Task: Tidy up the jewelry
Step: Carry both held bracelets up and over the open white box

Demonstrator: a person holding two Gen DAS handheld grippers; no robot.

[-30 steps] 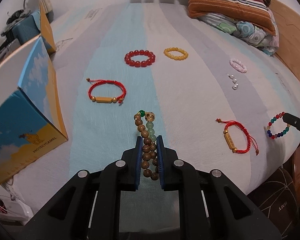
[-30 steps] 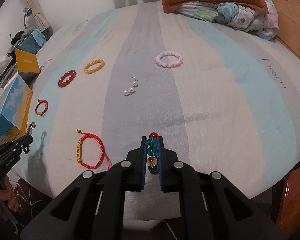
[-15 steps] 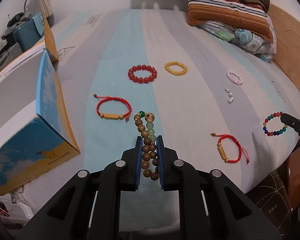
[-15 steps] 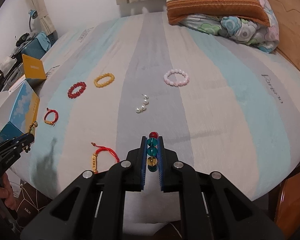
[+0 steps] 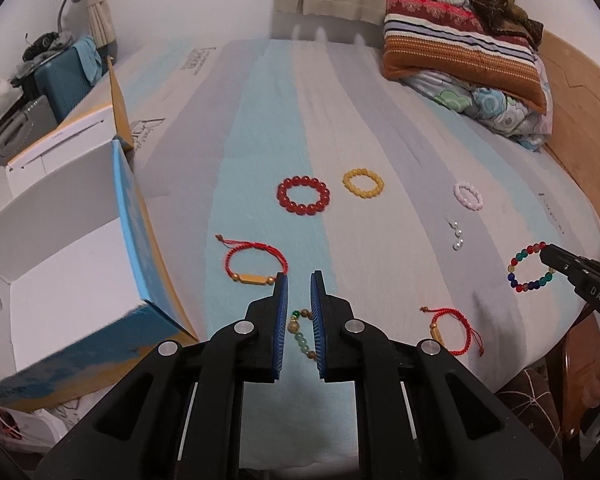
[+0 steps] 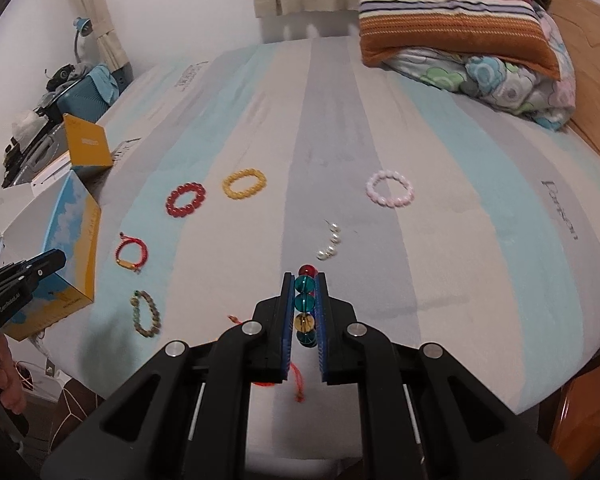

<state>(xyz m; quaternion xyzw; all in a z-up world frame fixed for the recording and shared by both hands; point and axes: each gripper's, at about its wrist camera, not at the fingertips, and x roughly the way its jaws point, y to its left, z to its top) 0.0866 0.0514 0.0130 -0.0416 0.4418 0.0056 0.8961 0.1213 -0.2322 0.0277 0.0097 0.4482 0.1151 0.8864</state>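
Here, at the far left of the striped bedsheet (image 5: 268, 128), an open blue-and-yellow cardboard box (image 5: 132, 240) with a white inside stands at the bed's edge. Just right of it the left gripper (image 5: 299, 286) hangs above the sheet with its blue-padded jaws parted and nothing between them; the wooden-and-green bead bracelet (image 5: 300, 334) lies on the sheet below the gap, and in the right wrist view it lies flat beside the box corner (image 6: 145, 314). Beyond the left gripper's fingertips lies a red cord bracelet with a gold bar (image 5: 254, 266), and farther back a ring of large red beads (image 5: 304, 196) with a yellow bead bracelet (image 5: 363, 184) just beside it. Toward the right come a second red cord bracelet with a gold bar (image 5: 452, 330), a short strand of white pearls (image 5: 457, 237) and a pale pink bead bracelet (image 5: 468, 196). At the right side the right gripper (image 6: 304, 284) has its jaws closed on a multicoloured glass bead bracelet (image 6: 305, 304), whose loop hangs from the fingertips in the left wrist view (image 5: 530, 266), above the bed's near edge. A striped orange pillow (image 5: 460, 56) rests on a floral quilt (image 5: 496, 108) at the far right corner.
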